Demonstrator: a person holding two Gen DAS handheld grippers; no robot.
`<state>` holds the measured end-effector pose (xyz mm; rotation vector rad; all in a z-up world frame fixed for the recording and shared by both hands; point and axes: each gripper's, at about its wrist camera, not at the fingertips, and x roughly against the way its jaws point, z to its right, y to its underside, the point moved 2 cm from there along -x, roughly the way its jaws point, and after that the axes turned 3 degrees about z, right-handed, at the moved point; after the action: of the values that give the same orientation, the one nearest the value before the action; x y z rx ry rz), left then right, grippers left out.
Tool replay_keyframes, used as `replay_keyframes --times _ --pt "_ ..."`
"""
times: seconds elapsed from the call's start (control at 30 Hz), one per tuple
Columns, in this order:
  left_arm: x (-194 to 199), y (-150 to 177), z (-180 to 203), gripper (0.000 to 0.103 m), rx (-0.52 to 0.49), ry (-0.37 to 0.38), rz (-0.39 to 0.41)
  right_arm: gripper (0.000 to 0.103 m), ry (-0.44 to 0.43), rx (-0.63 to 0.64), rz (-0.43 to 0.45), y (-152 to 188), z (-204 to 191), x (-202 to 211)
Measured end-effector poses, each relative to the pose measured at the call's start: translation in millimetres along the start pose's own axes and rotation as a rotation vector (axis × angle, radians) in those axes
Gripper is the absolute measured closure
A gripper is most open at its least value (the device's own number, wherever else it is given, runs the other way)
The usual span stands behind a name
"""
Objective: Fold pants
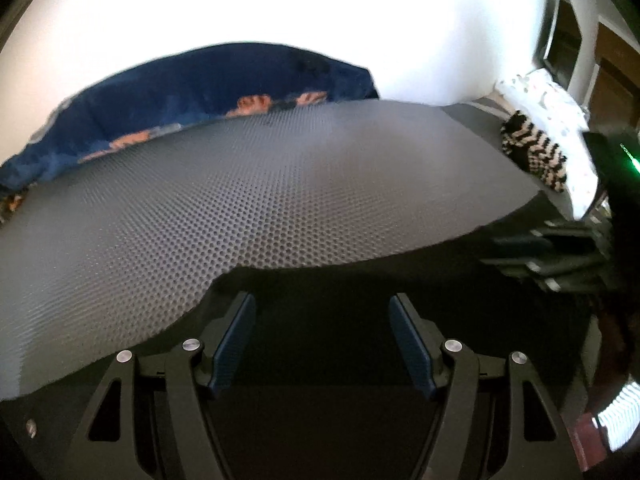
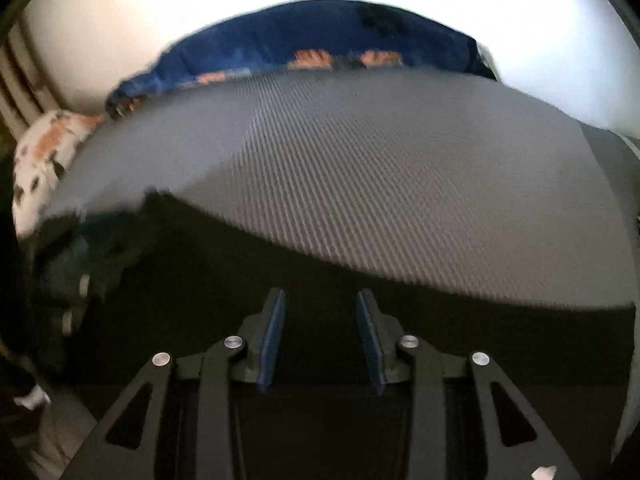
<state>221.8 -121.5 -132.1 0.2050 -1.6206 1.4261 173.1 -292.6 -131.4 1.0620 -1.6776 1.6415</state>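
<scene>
Both my grippers are empty over the pants [image 1: 360, 340], the dark cloth lying along the near edge of the grey dimpled mat [image 1: 240, 184]. Left gripper [image 1: 322, 344] is spread wide with nothing between its pads; right gripper [image 2: 320, 340] has a narrower gap, pads also clear of the cloth. Main risk: the pants read as one black patch in both views, so I can't tell hem from waistband or how many layers lie there. Closing down blind could catch only the top layer, and the fold would come out skewed. The right view is smeared with motion, so pinching while the hand moves could miss the edge or drag the cloth off the near edge. The two grippers sit close together at the right end of the pants; they could knock each other. The striped cloth [image 1: 536, 152] at the far right corner and the blue blanket [image 1: 200, 84] along the far edge are well apart, low snag risk.
</scene>
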Motion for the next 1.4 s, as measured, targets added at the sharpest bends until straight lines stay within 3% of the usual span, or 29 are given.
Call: replay_keyframes --times 0.13,0.27,0.33,0.4,0.57,0.73,1.0,1.17,1.4 --pt "-17.6 -3.7 -3.9 0.037 -0.003 -0.007 -0.019 0.075 0.053 -0.025 0.035 2.3 19.6 -8.3" --pt "-24.5 -4.1 -7.4 0.037 0.017 -0.002 -0.023 0.075 0.104 -0.102 0.053 -3.4 54.7 -12.0" --pt "-26.6 -4.1 -10.0 0.037 0.032 0.01 -0.027 0.076 0.086 -0.158 0.059 -4.0 78.4 -12.1" --pt "-28.6 -3.7 -9.9 0.037 0.022 0.011 -0.031 0.076 0.171 -0.198 0.054 -1.4 103.6 -10.3" --pt "-29.8 -3.1 -4.9 0.037 -0.02 -0.009 -0.039 0.077 0.171 -0.339 0.061 11.4 162.5 5.5" --pt "-25.0 -6.1 3.8 0.037 -0.051 -0.043 -0.061 0.069 0.236 -0.441 0.068 23.0 198.8 38.4" --pt "29.6 11.6 13.3 0.036 0.007 -0.057 -0.03 0.061 0.171 -0.635 0.146 91.4 218.1 118.1" --pt "69.5 38.5 3.7 0.036 0.075 -0.071 -0.026 0.059 0.107 -0.808 0.139 151.1 223.7 137.9" --pt "106.4 74.1 -22.3 0.036 0.219 -0.135 -0.035 0.059 0.023 -0.981 0.164 198.4 235.6 140.1"
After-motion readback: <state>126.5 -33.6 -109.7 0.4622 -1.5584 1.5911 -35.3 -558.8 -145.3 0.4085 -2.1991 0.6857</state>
